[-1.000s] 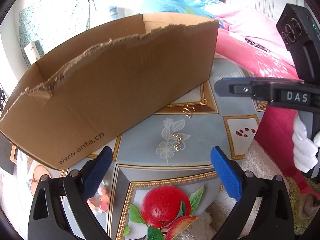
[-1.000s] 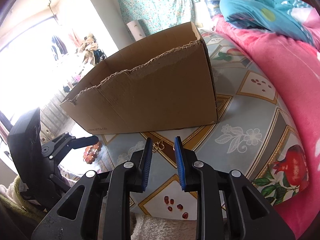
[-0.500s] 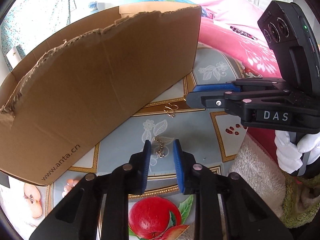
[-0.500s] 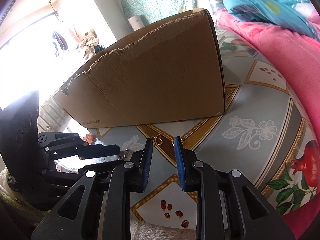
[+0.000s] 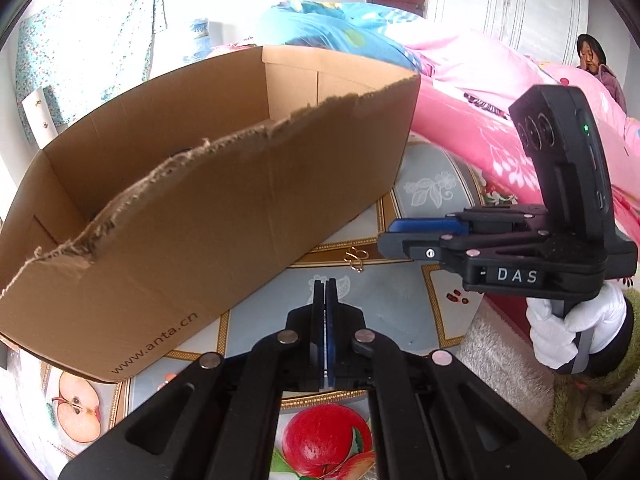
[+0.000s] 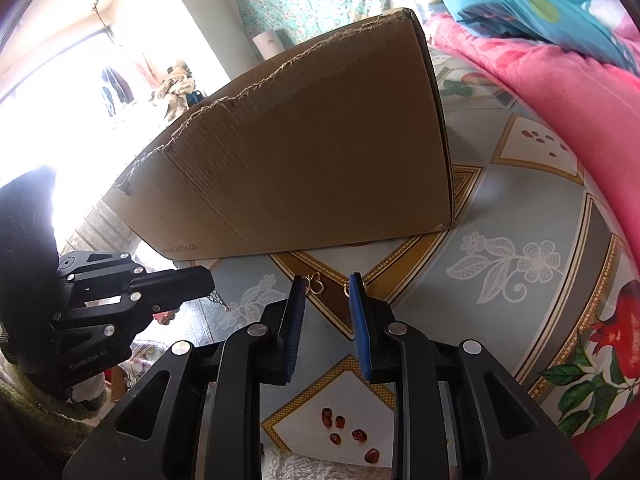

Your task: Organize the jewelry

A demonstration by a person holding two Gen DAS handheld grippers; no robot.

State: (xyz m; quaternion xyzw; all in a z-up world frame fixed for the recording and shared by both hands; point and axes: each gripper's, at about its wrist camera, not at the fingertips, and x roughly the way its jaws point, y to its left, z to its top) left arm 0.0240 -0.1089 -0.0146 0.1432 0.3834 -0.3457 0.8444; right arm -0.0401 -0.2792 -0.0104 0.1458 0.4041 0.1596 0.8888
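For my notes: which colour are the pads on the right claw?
Blue pads, on black arms; the right wrist view shows them best.

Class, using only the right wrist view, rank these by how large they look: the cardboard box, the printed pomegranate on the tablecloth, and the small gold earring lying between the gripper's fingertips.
1. cardboard box, by far the largest.
2. printed pomegranate, partly cut off at the frame's edge.
3. gold earring, the smallest.
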